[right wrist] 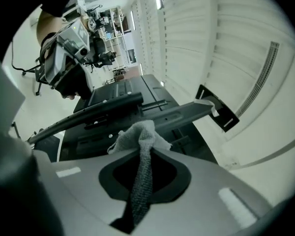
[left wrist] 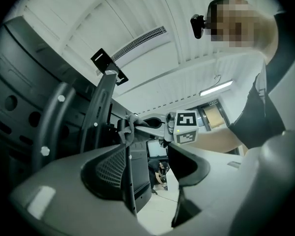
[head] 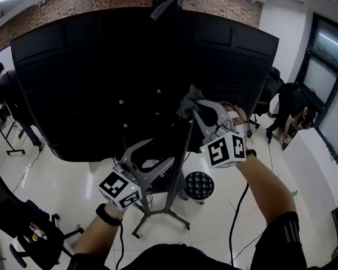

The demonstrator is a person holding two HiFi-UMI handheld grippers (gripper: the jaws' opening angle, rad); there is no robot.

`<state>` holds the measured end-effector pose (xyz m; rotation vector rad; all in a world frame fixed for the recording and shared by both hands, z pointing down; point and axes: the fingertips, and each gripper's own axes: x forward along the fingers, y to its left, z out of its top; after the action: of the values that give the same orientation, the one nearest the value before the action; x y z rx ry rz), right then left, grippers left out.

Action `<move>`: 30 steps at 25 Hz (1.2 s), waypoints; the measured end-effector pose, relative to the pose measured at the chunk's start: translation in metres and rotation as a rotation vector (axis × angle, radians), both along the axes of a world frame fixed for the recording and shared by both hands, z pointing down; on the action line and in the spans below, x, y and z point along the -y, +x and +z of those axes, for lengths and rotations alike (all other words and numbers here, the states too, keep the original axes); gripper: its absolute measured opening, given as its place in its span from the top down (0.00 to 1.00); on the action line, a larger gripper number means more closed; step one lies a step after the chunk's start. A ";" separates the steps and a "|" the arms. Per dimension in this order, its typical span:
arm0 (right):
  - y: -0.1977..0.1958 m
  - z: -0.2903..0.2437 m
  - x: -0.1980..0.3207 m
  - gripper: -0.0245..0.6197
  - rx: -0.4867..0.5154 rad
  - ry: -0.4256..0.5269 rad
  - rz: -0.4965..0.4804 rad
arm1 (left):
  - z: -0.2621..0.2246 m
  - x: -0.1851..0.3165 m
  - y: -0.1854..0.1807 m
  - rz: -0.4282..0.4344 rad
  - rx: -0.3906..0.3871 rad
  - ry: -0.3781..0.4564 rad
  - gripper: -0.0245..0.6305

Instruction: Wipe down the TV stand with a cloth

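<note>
Grey cloth [right wrist: 140, 137] clenched in fingers of right gripper [head: 194, 108], held at upper post of TV stand [head: 170, 198] | left gripper [head: 136, 151] fingers released, empty, beside lower post | progress: likely mid-job, lower post and base legs probably left.

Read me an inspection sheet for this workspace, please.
surface: TV stand, grey pole and splayed legs on white floor; dirt cannot be judged.
job's things: cloth, grey, against the upper pole.
clutter: stool by the base; office chair.
grippers: right tongs shut on cloth; left tongs open, a stand strut between them.
cables: cable hanging below right tongs.
surroundings: TV seen from behind; people at both sides.
</note>
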<state>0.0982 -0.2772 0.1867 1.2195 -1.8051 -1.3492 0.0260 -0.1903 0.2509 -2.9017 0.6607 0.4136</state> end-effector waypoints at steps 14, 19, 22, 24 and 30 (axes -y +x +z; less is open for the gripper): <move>0.060 -0.004 0.050 0.94 -0.046 0.023 -0.064 | -0.022 0.031 0.085 -0.058 -0.003 0.021 0.52; 0.085 0.003 0.069 0.94 -0.029 -0.004 -0.078 | -0.014 0.045 0.102 -0.087 0.007 0.000 0.52; 0.104 0.005 0.071 0.94 -0.037 0.009 -0.074 | -0.010 0.052 0.113 -0.093 0.003 -0.009 0.52; 0.118 0.006 0.072 0.94 -0.026 0.016 -0.070 | -0.007 0.055 0.124 -0.091 0.002 -0.015 0.52; 0.178 0.009 0.074 0.94 -0.003 0.028 -0.044 | -0.006 0.054 0.178 -0.061 0.006 -0.008 0.52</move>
<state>0.2763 -0.3516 0.1952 1.1984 -1.8266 -1.4047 0.2038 -0.2445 0.2454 -2.8808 0.7496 0.3957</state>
